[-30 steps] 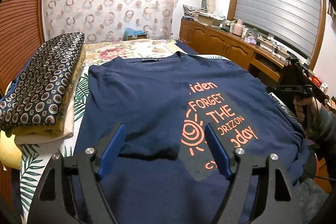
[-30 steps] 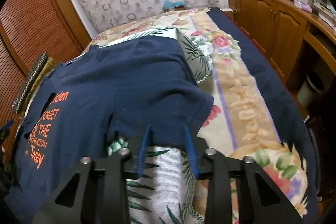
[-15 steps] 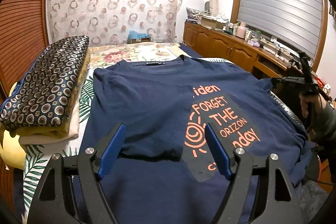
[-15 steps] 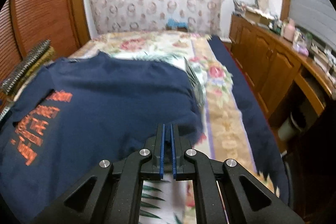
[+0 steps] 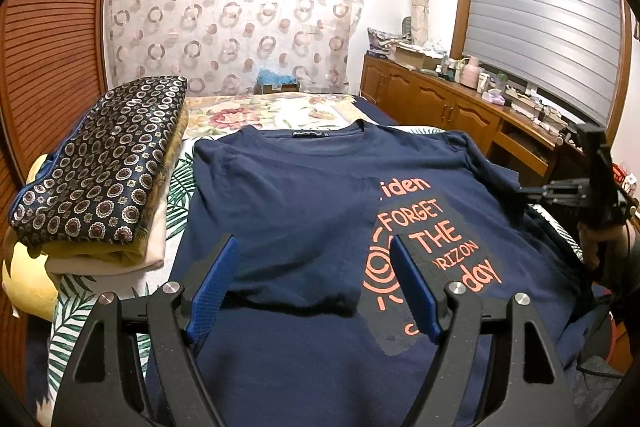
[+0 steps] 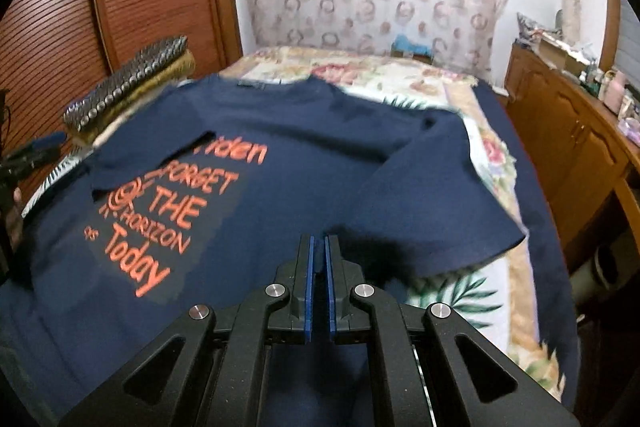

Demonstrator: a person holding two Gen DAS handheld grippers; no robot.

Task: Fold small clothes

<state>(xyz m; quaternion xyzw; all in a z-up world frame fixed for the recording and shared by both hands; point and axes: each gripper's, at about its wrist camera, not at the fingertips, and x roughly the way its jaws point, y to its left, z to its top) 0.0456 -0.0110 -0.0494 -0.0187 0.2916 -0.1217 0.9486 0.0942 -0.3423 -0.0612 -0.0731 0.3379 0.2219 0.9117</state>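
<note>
At far left we see a stack of folded cloth, its top layer dark with small round medallions over plain yellow and cream layers, lying just beside the T-shirt's left edge. The navy T-shirt is spread on the bed, soft knit with orange printed lettering, its collar toward the far curtain and its hem near us, so its long axis runs near to far. Its left side is already turned in over the print. Our left gripper hangs above the near part of the shirt, blue-padded jaws released and wide. Our right gripper is over the shirt's right side near the sleeve, jaws clenched together; whether cloth is pinched we cannot tell. A wooden cabinet with clutter on top lines the right wall.
</note>
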